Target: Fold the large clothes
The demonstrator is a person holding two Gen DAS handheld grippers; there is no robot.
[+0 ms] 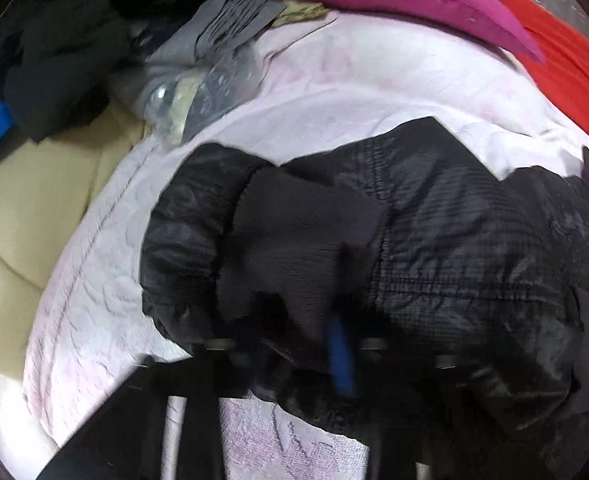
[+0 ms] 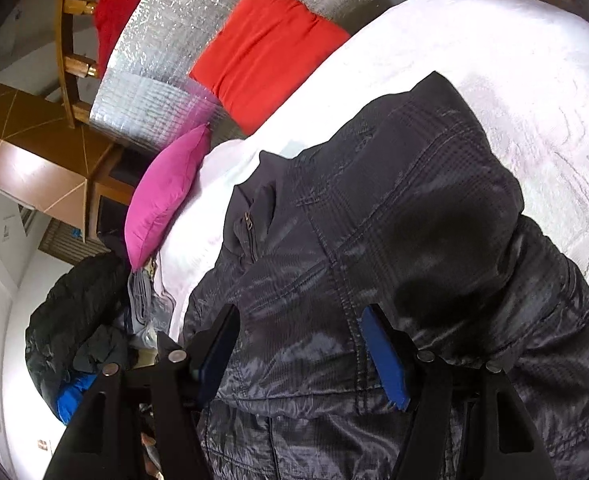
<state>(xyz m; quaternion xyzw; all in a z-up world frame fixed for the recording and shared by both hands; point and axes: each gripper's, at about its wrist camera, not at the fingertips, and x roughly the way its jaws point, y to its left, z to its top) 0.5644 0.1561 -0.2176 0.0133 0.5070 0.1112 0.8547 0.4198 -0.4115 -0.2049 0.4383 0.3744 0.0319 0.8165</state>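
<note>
Lying across a pale quilted bedspread (image 2: 514,60), directly ahead of both grippers: one black shiny quilted puffer jacket (image 2: 394,240), judged light, soft, slippery; best taken at hem or knit cuff (image 1: 294,248). Right gripper (image 2: 302,344) jaws apart over fabric; left gripper (image 1: 294,352) buried, state indeterminate. Beyond: red cushion (image 2: 266,48), magenta pillow (image 2: 166,196), dark clothes heap (image 1: 58,64) leftward.

Jacket (image 2: 374,240) on bed (image 2: 514,60), 2 pillows (image 2: 266,48) behind.
</note>
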